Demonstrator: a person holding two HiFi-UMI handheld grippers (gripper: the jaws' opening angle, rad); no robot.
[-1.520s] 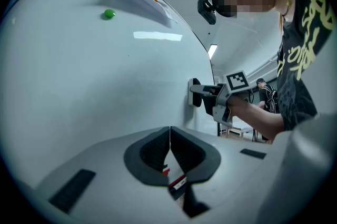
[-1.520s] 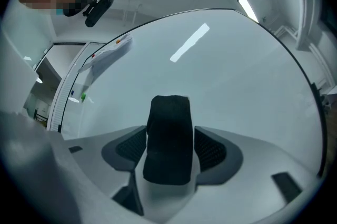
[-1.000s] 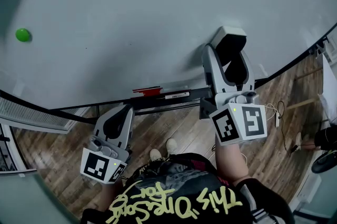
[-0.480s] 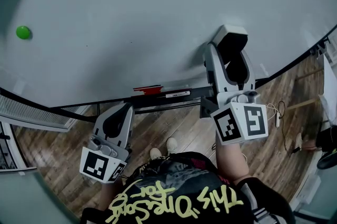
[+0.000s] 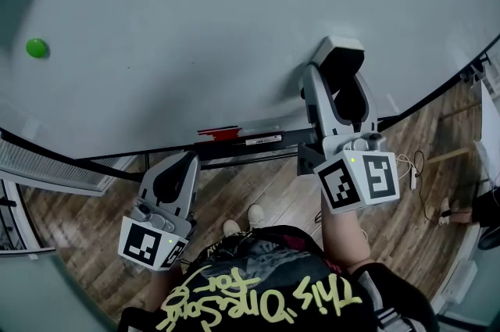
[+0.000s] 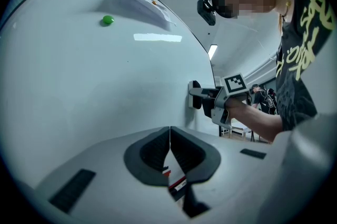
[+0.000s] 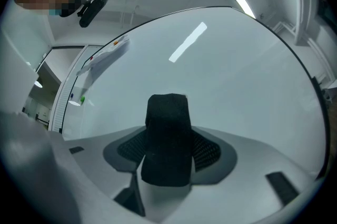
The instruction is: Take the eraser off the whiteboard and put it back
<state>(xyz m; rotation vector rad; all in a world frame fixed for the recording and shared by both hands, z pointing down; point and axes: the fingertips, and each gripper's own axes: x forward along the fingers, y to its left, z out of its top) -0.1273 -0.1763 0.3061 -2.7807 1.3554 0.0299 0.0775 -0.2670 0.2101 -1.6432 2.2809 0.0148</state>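
The black eraser (image 5: 344, 85) sits against the whiteboard (image 5: 195, 18) at its lower right. My right gripper (image 5: 338, 63) reaches to the board around it. In the right gripper view the eraser (image 7: 167, 138) fills the gap between the closing jaws, and both pads lie against its sides. In the left gripper view the eraser (image 6: 196, 101) still rests flat on the board, with the right gripper's fingers around it. My left gripper (image 5: 176, 168) hangs below the board's tray, shut and holding nothing (image 6: 169, 136).
A dark marker tray (image 5: 269, 151) runs under the board with a red marker (image 5: 219, 134) and a white-labelled one (image 5: 262, 141). A green magnet (image 5: 36, 48) sticks at the board's far left. A paper sheet (image 6: 139, 1) hangs higher up. Wooden floor (image 5: 258, 182) lies below.
Nothing has visibly moved. Both grippers hold their places and the eraser stays on the board.
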